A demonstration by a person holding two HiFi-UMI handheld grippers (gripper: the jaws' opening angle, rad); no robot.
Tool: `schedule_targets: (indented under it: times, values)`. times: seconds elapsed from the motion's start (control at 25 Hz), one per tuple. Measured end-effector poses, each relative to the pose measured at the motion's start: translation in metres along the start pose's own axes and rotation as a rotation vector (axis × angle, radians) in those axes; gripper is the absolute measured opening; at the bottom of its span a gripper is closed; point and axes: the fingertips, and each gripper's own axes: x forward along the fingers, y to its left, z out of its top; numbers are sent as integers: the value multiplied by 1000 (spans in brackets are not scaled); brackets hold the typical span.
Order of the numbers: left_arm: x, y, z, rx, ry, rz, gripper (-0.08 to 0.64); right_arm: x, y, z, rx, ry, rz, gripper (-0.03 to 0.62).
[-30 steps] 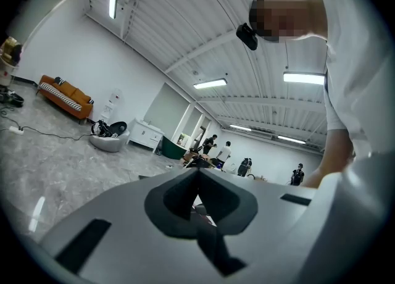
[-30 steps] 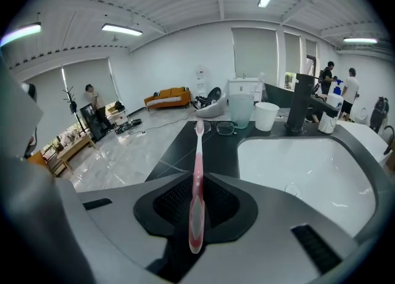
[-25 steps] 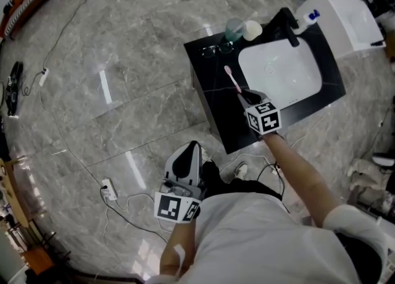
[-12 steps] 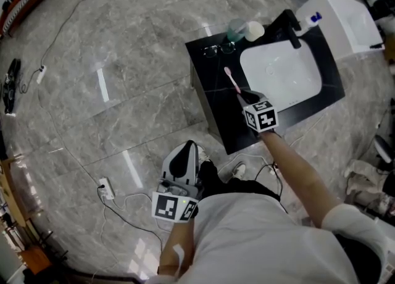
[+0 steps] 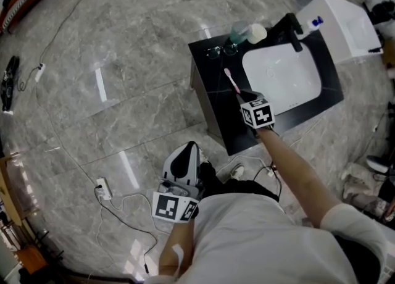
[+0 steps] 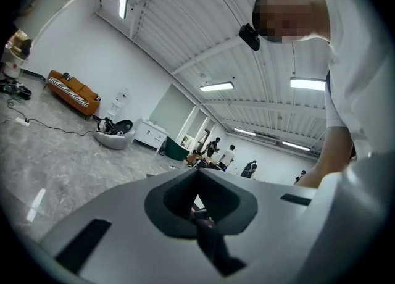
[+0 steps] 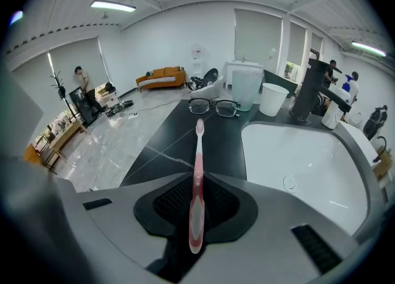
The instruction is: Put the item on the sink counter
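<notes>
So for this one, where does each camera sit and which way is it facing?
Head view: on the person's head, facing steeply down at floor and sink counter; shows torso, both arms, left gripper, right gripper.
Left gripper view: on the left gripper, tilted up across the room toward the ceiling; shows its shut jaws and the person's arm.
Right gripper view: on the right gripper, facing along the counter; shows jaws shut on the toothbrush.
Shared: head and right gripper views both show toothbrush, glasses, basin.

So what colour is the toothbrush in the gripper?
The toothbrush is pink and white; right gripper view shows it best.
</notes>
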Motion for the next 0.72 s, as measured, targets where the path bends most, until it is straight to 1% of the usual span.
schedule_targets:
  times: [0.12,0.28,0.6,0.72]
  values:
    - [-2,4,-1,-13,-5,5,3,4,1,-4,-4,28,-5,75]
    - [-7,9,-6,-34,-5,14,3,4,4,-7,-7,44,-10,75]
    - [-6,12,-17,-68,-6,9,3,6,4,-9,-22,69,-23,75]
    - [-6,12,-17,-69,-4,6,3,6,6,-9,-55,93,-27,75]
